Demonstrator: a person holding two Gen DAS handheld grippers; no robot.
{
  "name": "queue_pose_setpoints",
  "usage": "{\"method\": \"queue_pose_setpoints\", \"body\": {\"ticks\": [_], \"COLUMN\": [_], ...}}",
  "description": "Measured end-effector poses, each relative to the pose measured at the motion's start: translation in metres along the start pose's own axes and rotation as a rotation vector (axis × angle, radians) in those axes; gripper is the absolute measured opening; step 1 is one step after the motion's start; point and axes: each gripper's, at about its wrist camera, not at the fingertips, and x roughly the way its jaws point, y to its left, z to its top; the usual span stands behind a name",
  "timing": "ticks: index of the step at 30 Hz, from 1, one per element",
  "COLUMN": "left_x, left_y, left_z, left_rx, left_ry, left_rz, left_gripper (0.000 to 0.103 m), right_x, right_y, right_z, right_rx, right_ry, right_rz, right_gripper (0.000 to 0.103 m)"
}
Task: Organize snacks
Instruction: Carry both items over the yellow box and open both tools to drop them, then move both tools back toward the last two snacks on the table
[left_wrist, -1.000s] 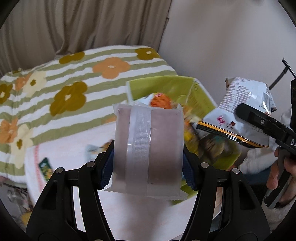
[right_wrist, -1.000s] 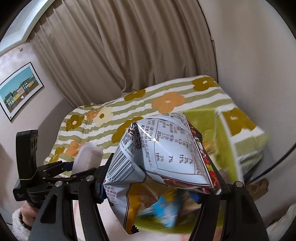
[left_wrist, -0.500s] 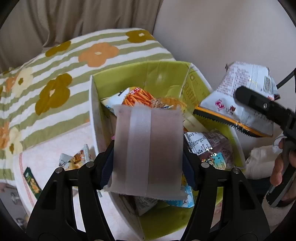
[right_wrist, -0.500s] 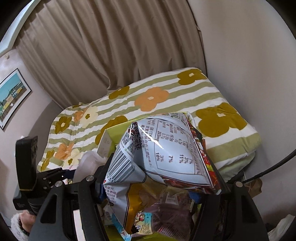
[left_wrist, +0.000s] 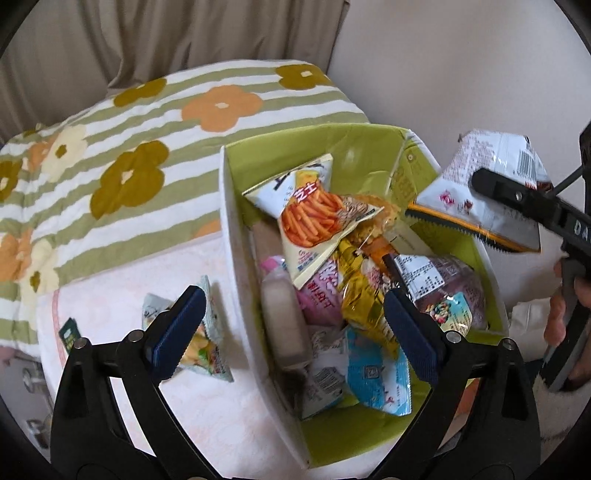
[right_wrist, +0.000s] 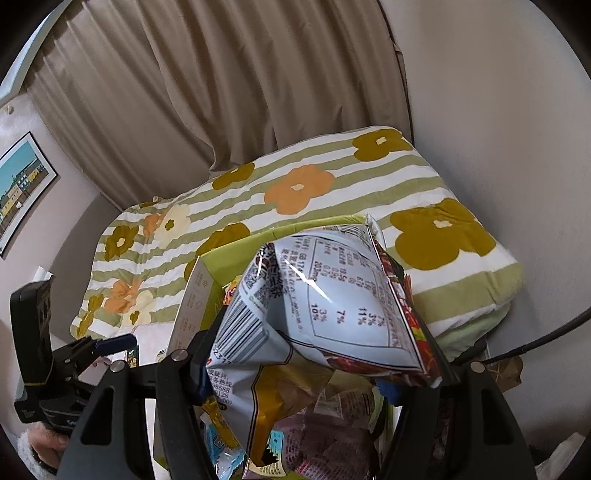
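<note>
A green cardboard box (left_wrist: 369, 151) holds several snack packets. My left gripper (left_wrist: 291, 328) is open and empty above the box's near left side. A pale brown wrapped snack (left_wrist: 284, 317) lies inside the box against its left wall, below the gripper. My right gripper (right_wrist: 317, 354) is shut on a white crinkled snack bag (right_wrist: 325, 302) and holds it above the box's right side; the bag also shows in the left wrist view (left_wrist: 491, 195). The box shows under the bag in the right wrist view (right_wrist: 229, 258).
The box stands on a pale pink towel (left_wrist: 122, 295) next to a green striped flowered blanket (left_wrist: 129, 140). Two small packets (left_wrist: 199, 343) (left_wrist: 68, 334) lie on the towel left of the box. A wall (left_wrist: 461, 66) and curtain (right_wrist: 229, 92) stand behind.
My left gripper opened and let go of the pale brown wrapped snack, which now lies in the box. Both grippers moved in over the box, the right one still holding its bag.
</note>
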Motion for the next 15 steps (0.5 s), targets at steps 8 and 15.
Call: {"method": "queue_pose_setpoints", "body": {"ticks": [8,15], "left_x": [-0.010,-0.013], "left_y": [0.013,0.020], "left_z": [-0.004,-0.013], "left_rx": [-0.019,-0.040], "left_ry": [-0.012,-0.011], "left_rz": [0.021,0.024], "left_gripper": [0.097,0.097], "right_x": [0.036,0.037], "right_y": [0.004,0.008], "right_z": [0.020,0.017], "right_rx": [-0.051,-0.068], "right_ry": [0.109,0.063], "right_rz": [-0.026,-0.037], "right_gripper": [0.064,0.101]}}
